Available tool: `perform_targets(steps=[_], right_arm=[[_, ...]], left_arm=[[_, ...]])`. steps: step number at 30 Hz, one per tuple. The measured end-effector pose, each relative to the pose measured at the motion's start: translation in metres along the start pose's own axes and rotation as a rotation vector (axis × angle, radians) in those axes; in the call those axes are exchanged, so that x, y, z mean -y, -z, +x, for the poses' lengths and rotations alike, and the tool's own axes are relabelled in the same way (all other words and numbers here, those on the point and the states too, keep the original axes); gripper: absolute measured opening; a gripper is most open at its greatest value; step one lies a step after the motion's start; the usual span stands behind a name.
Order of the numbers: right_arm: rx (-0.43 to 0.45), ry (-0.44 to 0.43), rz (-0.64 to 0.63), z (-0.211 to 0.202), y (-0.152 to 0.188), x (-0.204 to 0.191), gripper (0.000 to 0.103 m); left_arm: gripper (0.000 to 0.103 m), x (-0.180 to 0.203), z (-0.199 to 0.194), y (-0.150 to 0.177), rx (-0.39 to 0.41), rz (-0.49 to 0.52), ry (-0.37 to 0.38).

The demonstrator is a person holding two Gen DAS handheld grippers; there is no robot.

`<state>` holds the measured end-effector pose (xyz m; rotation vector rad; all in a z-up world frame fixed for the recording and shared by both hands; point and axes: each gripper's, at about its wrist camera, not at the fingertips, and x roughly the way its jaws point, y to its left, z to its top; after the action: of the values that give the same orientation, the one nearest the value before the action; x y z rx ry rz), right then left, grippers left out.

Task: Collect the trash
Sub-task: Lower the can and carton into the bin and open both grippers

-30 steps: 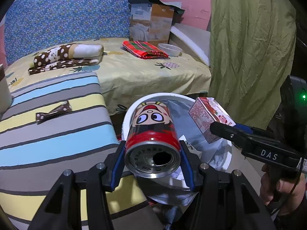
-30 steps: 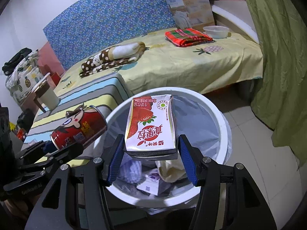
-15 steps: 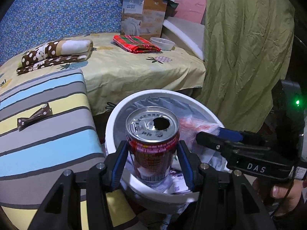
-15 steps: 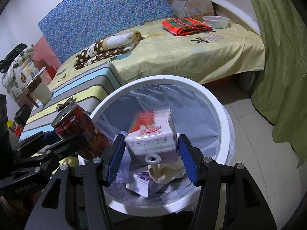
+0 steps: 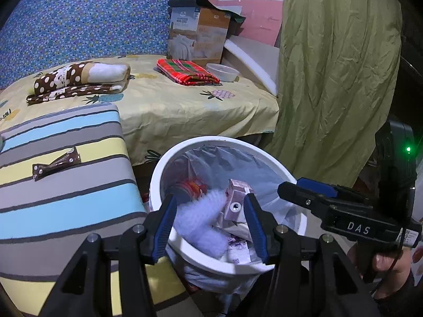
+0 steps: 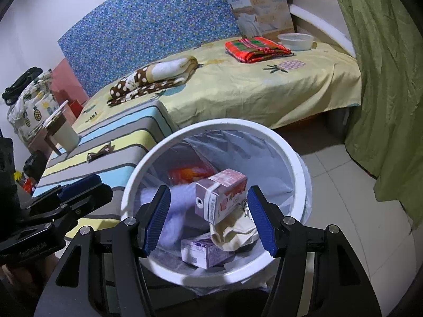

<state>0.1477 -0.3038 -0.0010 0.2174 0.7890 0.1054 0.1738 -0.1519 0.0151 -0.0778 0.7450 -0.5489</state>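
Observation:
The white lined bin (image 5: pixel 164 169) stands on the floor just below both grippers. A red drink can (image 5: pixel 189 187) lies inside it at the back, blurred; it is the can (image 6: pixel 190 171) in the right wrist view too. A pink strawberry milk carton (image 6: pixel 222 195) rests on the other trash, also the carton (image 5: pixel 236 198) in the left wrist view. My left gripper (image 5: pixel 210 211) hangs open over the bin's near rim with nothing between its pads. My right gripper (image 6: pixel 208 206) is open and empty above the carton. A brown candy wrapper (image 5: pixel 55 163) lies on the striped cushion (image 5: pixel 66 200).
A bed with a yellow sheet (image 5: pixel 171 111) behind the bin carries a dotted blanket (image 5: pixel 79 76), a red plaid cloth (image 5: pixel 187 71), a white bowl (image 5: pixel 222 71) and a cardboard box (image 5: pixel 198 37). A green curtain (image 5: pixel 330 79) hangs on the right. A cup (image 6: pixel 62 129) stands far left.
The can has left my left gripper and the carton has left my right gripper; both have dropped into the bin. Both grippers are now empty above it.

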Motion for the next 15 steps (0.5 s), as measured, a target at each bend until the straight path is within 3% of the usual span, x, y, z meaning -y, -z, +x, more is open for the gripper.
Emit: perform_targets(steps=[15], right_arm=[[0.044, -0.047, -0.062, -0.016, 0.004, -0.029, 0.062]], left_arm=[[0.055, -0.012, -0.041, 0.017, 0.046, -0.035, -0.048]])
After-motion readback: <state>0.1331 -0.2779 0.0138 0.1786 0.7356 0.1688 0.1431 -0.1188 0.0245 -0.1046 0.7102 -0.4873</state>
